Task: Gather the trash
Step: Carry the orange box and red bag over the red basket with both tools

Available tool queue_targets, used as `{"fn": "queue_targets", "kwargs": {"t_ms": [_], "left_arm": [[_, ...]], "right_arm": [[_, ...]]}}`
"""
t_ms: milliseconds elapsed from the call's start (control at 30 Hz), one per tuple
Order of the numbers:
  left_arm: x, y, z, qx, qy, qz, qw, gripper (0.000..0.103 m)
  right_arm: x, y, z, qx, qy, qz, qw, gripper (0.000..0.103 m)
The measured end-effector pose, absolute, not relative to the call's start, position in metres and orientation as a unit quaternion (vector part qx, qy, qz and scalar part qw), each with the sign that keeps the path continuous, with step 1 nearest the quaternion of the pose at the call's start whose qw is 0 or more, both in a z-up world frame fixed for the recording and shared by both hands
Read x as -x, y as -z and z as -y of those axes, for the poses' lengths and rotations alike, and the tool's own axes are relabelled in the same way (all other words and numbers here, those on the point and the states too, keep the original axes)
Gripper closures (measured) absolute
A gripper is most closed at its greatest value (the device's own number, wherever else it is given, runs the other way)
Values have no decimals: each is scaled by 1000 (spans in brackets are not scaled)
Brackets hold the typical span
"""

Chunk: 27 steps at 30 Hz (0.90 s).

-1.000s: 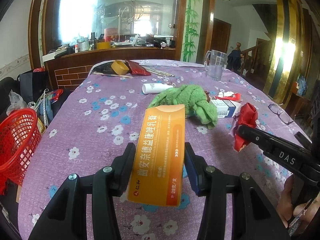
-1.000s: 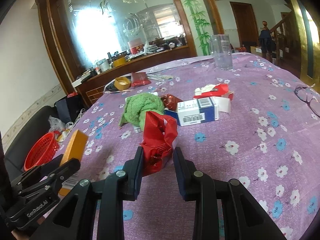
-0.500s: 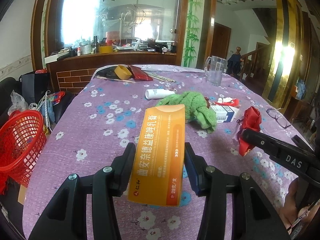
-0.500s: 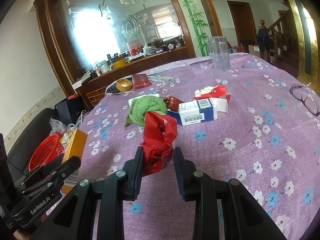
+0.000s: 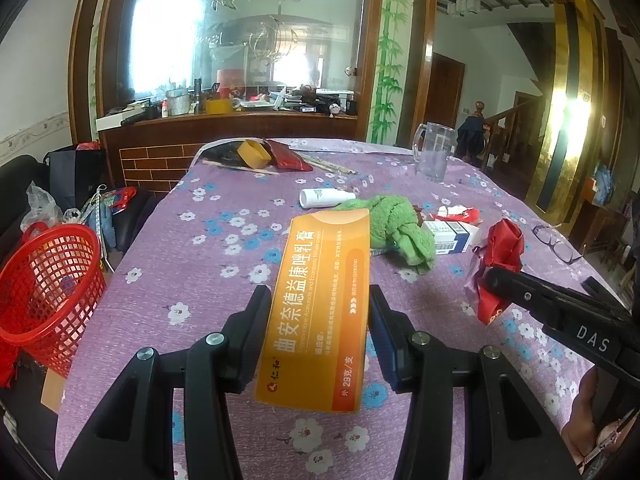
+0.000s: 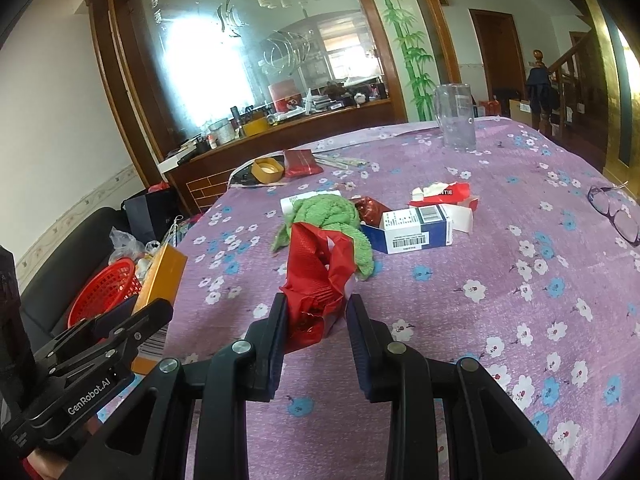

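Observation:
My left gripper (image 5: pixel 320 300) is shut on a long orange medicine box (image 5: pixel 320 304) and holds it above the purple flowered tablecloth (image 5: pixel 208 280). My right gripper (image 6: pixel 316 308) is shut on a crumpled red wrapper (image 6: pixel 316 276), also held above the cloth; it shows at the right of the left wrist view (image 5: pixel 500 264). A red mesh basket (image 5: pixel 44 292) stands off the table's left edge, lower than the tabletop; it also shows in the right wrist view (image 6: pixel 104 292), behind the orange box (image 6: pixel 160 276).
On the table lie a green cloth (image 5: pixel 396 224), a blue-white box (image 6: pixel 412 228), a red-white torn packet (image 6: pixel 440 194), a white tube (image 5: pixel 324 197), a tape roll (image 5: pixel 254 153), a clear jug (image 6: pixel 456 120) and glasses (image 6: pixel 616 216). Bags lie beside the basket.
Both grippers have risen and pulled back a little from the table, each still holding its item. The red basket shows more fully at the left.

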<state>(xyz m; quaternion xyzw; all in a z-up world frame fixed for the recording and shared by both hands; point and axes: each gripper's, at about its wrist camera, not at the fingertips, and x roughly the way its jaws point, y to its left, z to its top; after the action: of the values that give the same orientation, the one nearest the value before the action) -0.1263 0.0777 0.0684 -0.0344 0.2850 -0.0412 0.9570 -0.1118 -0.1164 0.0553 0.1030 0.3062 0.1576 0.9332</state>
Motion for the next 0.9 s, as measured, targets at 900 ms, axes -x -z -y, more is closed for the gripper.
{"fn": "queue_targets", "kwargs": {"t_ms": [900], "left_arm": [[138,-85,-152,77,-20,-267,961,56]], "right_arm": [[99,-56,73,-85,-214,-340,912,71]]}}
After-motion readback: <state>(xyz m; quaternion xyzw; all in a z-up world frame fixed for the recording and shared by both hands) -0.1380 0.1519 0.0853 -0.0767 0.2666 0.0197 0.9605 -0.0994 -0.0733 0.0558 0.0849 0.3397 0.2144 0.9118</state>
